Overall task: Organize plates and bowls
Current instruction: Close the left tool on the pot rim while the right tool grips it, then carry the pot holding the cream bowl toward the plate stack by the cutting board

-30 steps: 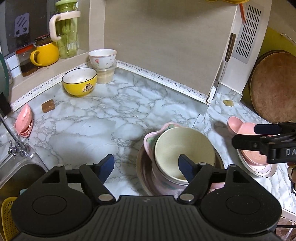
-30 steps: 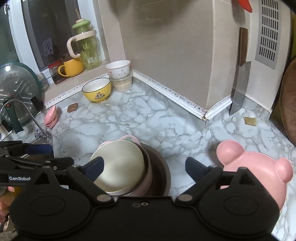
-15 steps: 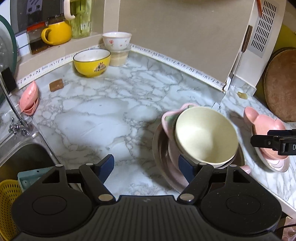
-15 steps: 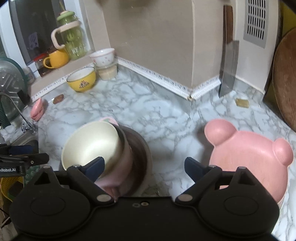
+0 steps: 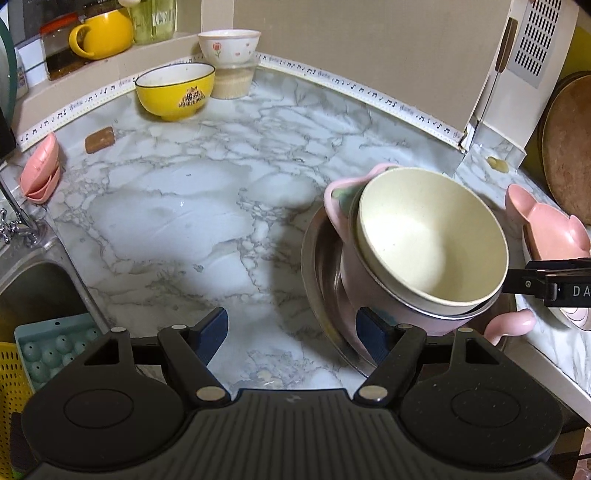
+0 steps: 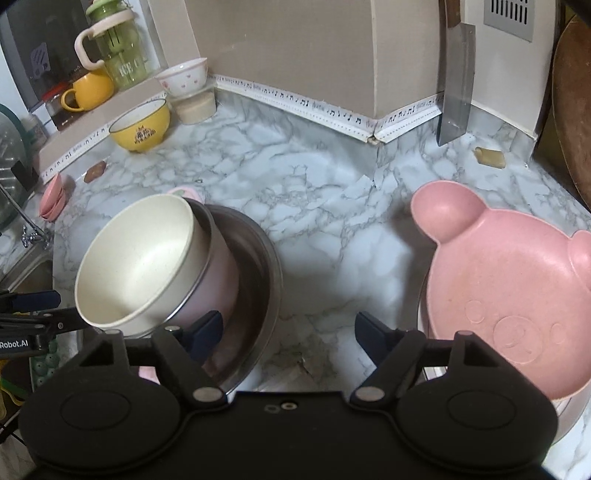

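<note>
A cream bowl (image 5: 432, 240) sits tilted inside a pink handled bowl (image 5: 373, 295), which rests in a steel dish (image 5: 319, 258); the stack also shows in the right wrist view (image 6: 140, 262). A pink bear-shaped plate (image 6: 506, 295) lies to its right on other plates. My left gripper (image 5: 291, 332) is open, its right finger beside the pink bowl. My right gripper (image 6: 290, 332) is open between the stack and the bear plate. A yellow bowl (image 5: 175, 90) and a white flowered bowl (image 5: 229, 44) stand at the back.
A sink (image 5: 26, 284) with a tap lies at the left. Small pink dishes (image 5: 40, 170) sit by it. A cleaver (image 6: 456, 85) hangs on the wall. A round wooden board (image 5: 569, 147) leans at the right. A yellow mug (image 5: 103, 33) stands on the ledge.
Both grippers have moved forward and lower toward the counter. The cream bowl and pink bowl now sit more tilted in the steel dish.
</note>
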The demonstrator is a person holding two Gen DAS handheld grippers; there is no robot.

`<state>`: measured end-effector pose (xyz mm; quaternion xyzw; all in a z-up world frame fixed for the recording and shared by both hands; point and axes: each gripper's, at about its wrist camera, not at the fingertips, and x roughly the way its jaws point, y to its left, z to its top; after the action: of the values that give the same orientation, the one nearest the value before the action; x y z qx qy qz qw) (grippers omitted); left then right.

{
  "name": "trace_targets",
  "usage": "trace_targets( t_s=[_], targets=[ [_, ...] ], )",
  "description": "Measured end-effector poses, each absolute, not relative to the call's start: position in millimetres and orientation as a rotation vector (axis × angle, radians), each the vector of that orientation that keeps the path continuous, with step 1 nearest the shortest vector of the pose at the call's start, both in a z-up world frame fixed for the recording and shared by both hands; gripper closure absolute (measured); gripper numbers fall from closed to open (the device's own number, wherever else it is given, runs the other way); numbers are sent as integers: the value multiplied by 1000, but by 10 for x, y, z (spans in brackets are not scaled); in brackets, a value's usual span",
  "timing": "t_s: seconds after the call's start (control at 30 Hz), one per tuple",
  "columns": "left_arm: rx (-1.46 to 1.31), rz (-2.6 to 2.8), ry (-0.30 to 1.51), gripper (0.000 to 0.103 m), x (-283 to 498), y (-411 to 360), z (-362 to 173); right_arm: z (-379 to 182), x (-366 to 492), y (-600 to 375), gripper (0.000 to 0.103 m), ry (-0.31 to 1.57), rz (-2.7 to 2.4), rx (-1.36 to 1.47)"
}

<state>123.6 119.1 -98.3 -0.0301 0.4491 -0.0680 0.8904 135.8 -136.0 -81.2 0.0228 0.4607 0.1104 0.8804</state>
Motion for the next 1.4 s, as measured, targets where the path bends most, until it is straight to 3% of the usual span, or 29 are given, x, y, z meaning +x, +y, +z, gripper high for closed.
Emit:
trace_targets(
  t_s=[0.33, 0.57, 0.7, 0.93, 1.13, 1.4],
  targets=[
    [-53, -135, 941, 28, 1262, 1114, -1081, -972, 1438, -1314, 37, 1001, 243, 61],
    [-66, -133, 955, 53, 1305, 1076, -1094, -1018, 1484, -1280, 49, 1012, 239, 73],
    [-59, -143, 955, 66, 1316, 1027, -1075, -1028, 1532, -1256, 61, 1015, 235, 65],
    [-25, -159, 956, 83, 1334, 932, -1053, -1017, 1569, -1196, 74, 1016, 242, 51],
    [-22, -158, 960, 85, 1346, 930, -1046, -1018, 1555, -1133, 86, 1014, 209, 44],
    [7, -157, 946, 85, 1336, 940, -1007, -990, 1484, -1079, 86, 998, 181, 24]
  ],
)
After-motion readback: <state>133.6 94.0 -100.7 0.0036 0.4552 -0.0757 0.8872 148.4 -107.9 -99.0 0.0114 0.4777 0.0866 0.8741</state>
